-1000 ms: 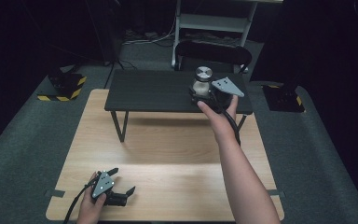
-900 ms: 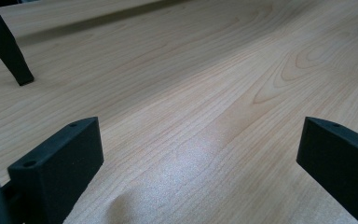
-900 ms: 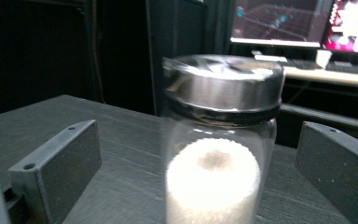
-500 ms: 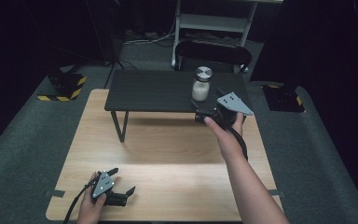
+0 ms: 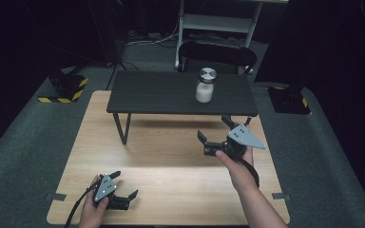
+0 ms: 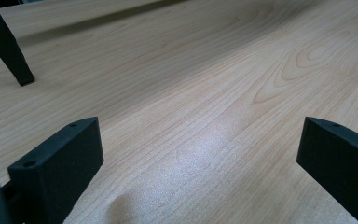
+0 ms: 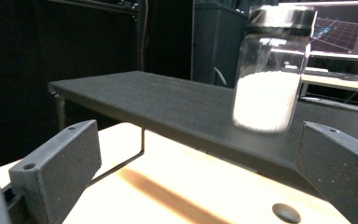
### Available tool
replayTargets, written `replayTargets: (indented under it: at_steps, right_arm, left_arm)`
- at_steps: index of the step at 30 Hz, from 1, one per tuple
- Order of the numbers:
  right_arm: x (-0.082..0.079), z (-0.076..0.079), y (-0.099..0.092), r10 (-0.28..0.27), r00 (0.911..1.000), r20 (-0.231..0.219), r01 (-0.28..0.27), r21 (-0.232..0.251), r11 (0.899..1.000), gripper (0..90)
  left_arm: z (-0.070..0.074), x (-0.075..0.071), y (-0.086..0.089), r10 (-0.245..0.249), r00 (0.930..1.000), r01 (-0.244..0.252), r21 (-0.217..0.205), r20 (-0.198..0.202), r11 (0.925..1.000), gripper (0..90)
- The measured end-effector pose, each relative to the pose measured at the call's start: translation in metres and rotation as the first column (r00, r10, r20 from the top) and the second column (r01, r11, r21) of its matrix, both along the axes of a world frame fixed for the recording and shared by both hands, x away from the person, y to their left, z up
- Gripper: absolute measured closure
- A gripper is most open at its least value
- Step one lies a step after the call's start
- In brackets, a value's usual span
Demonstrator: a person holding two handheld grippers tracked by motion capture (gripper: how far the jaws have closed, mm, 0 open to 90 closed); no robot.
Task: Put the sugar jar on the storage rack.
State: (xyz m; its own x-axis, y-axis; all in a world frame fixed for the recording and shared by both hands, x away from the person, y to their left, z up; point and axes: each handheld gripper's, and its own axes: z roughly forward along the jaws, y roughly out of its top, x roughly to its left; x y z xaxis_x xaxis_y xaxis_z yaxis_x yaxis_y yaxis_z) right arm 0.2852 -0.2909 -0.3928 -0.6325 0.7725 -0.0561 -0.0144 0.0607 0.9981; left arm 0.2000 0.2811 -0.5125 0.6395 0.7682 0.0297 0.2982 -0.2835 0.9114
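A glass jar [image 5: 205,85] with a silver lid and white powder inside stands upright on the right half of a low black shelf [image 5: 157,95]. In the right gripper view the jar [image 7: 269,70] rises beyond the open jaws, on the shelf [image 7: 158,105]. My right gripper [image 5: 215,131] hangs open above the wooden table, in front of the shelf and clear of the jar. My left gripper [image 5: 124,184] rests open near the table's front left edge with nothing between its jaws. In the left gripper view, bare wood [image 6: 200,93] lies between its two open jaws.
The wooden table [image 5: 171,161] carries the black shelf on thin legs [image 5: 121,129]. A shelf leg [image 6: 7,44] shows at the upper left of the left gripper view. A black chair [image 5: 218,50] and a metal rack stand behind the table. Yellow-black striped blocks [image 5: 66,85] lie on the floor left.
My right gripper has let go of the jar on the shelf and drawn back toward me, lower over the table. The left gripper has stayed put.
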Motion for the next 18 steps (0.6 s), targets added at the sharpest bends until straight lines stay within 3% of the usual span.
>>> replayTargets:
  at_steps: [4, 9, 18]
  right_arm:
    - [-0.01, -0.009, -0.004, 0.005, 1.0, 0.0, -0.005, -0.001, 1.0, 0.3]
    - [-0.031, -0.033, -0.013, 0.024, 0.9997, -0.008, -0.024, -0.014, 1.0, 0.3]
    - [-0.055, -0.071, -0.03, 0.004, 0.9993, -0.037, -0.006, -0.043, 0.999, 0.3]
  left_arm:
    - [0.0, 0.0, 0.0, 0.001, 1.0, -0.001, 0.001, 0.0, 1.0, 0.5]
    - [0.0, 0.0, 0.0, -0.001, 1.0, 0.001, 0.001, 0.001, 1.0, 0.4]
    - [0.0, -0.001, 0.0, -0.002, 1.0, 0.002, 0.003, 0.003, 1.0, 0.4]
